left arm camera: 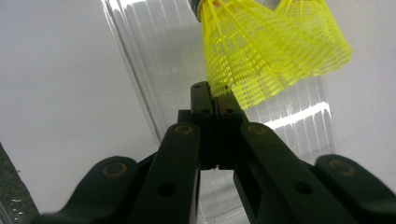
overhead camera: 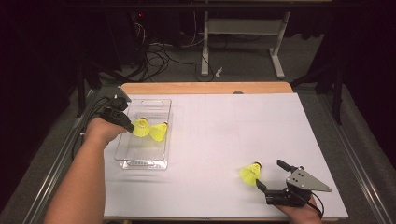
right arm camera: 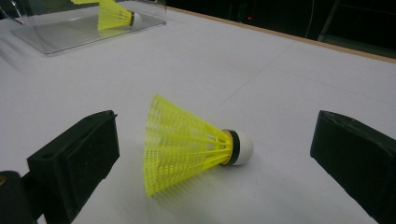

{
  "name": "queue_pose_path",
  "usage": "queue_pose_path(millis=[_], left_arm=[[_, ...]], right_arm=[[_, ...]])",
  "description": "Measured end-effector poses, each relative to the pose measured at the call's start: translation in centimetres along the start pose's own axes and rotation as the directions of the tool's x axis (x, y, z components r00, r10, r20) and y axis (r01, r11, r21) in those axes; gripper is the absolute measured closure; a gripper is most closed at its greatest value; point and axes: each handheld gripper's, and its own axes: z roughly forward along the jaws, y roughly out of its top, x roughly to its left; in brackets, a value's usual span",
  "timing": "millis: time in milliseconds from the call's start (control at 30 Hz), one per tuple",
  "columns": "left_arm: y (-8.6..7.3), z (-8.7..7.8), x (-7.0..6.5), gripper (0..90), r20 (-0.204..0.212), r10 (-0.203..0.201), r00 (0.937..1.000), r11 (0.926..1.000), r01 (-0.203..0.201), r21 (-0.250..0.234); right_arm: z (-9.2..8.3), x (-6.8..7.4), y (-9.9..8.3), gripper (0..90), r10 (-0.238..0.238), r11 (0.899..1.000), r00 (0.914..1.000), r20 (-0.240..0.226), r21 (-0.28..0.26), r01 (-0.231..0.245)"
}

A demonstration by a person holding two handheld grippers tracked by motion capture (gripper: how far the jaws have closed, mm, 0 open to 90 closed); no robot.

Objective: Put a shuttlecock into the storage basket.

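A clear plastic tray [overhead camera: 140, 164] stands at the table's left with two yellow shuttlecocks in it. My left gripper [overhead camera: 128, 126] reaches over the tray's left rim, its jaws shut on the skirt edge of the nearer shuttlecock [overhead camera: 140, 127]; the other one [overhead camera: 159, 132] lies beside it. In the left gripper view, the gripper [left arm camera: 212, 93] pinches the mesh skirt [left arm camera: 261, 56] above the tray floor [left arm camera: 154, 60]. A third shuttlecock [overhead camera: 251, 173] lies on its side at front right. My right gripper [overhead camera: 270, 173] stands open around it [right arm camera: 187, 144], pads apart from it.
A white sheet [overhead camera: 224, 126] covers the table, with a wooden edge [overhead camera: 205, 87] at the back. Metal rails [overhead camera: 359, 158] run along both sides. Beyond the table are desk legs [overhead camera: 204, 51] and cables on the floor. The tray [right arm camera: 70, 37] lies far off in the right gripper view.
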Motion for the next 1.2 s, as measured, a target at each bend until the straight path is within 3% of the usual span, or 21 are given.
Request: queue_pose_path(millis=[200, 467, 900, 1200], left_arm=[[0.2, 0.7, -0.4, 89.6, -0.019, 0.014, 0.9997, 0.9997, -0.014, 0.022], [0.3, 1.0, -0.2, 89.3, -0.037, -0.002, 0.9993, 0.9999, 0.003, 0.013], [0.1, 2.4, -0.2, 88.9, -0.07, 0.013, 0.9975, 0.9982, -0.008, 0.06], [0.0, 2.3, -0.1, 88.8, -0.073, 0.011, 0.9973, 0.999, -0.008, 0.043]], right_arm=[[0.0, 0.0, 0.0, 1.9, 0.0, 1.0, 1.0, 0.001, -0.001, 0.0], [0.0, 0.0, 0.0, 1.9, 0.0, 1.0, 1.0, -0.002, 0.0, 0.0], [0.0, 0.1, 0.0, 1.9, -0.002, 1.0, 1.0, -0.003, 0.001, 0.002], [0.1, 0.1, 0.0, 1.9, -0.004, 1.0, 1.0, -0.006, 0.004, 0.004]])
